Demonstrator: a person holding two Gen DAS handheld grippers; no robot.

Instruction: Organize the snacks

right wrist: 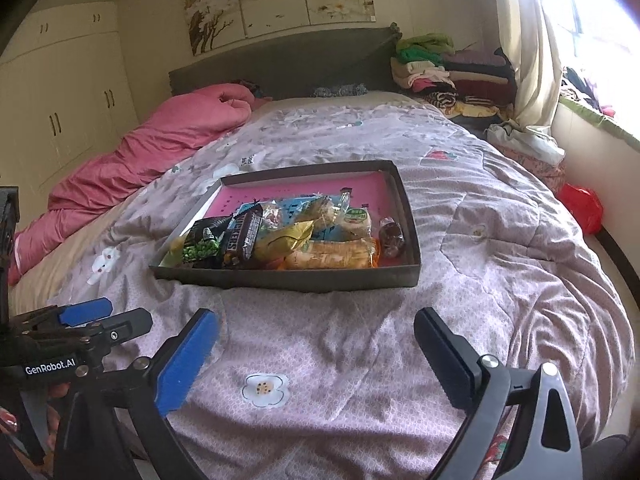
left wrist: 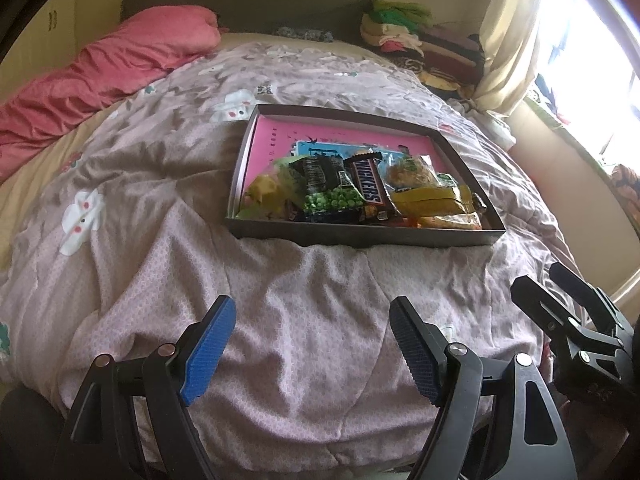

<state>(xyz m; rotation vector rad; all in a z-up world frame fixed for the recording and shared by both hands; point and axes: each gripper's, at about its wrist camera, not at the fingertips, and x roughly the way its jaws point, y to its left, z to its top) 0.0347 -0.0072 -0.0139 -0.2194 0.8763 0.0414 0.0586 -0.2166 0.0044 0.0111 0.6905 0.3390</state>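
A shallow grey box (left wrist: 360, 236) with a pink floor sits on the bed and holds several snacks: a Snickers bar (left wrist: 370, 186), a bag of green peas (left wrist: 332, 202), yellow packets (left wrist: 434, 200). It also shows in the right wrist view (right wrist: 288, 278) with the Snickers bar (right wrist: 242, 234) and a long orange-wrapped roll (right wrist: 332, 258). My left gripper (left wrist: 312, 354) is open and empty, above the quilt short of the box. My right gripper (right wrist: 316, 356) is open and empty, also short of the box. Each gripper shows at the edge of the other's view.
The bed is covered by a pale pink quilt (left wrist: 280, 300). A pink duvet (left wrist: 100, 76) lies at the far left. Folded clothes (right wrist: 448, 72) are stacked at the head on the right. A curtain and window (right wrist: 568, 48) are on the right.
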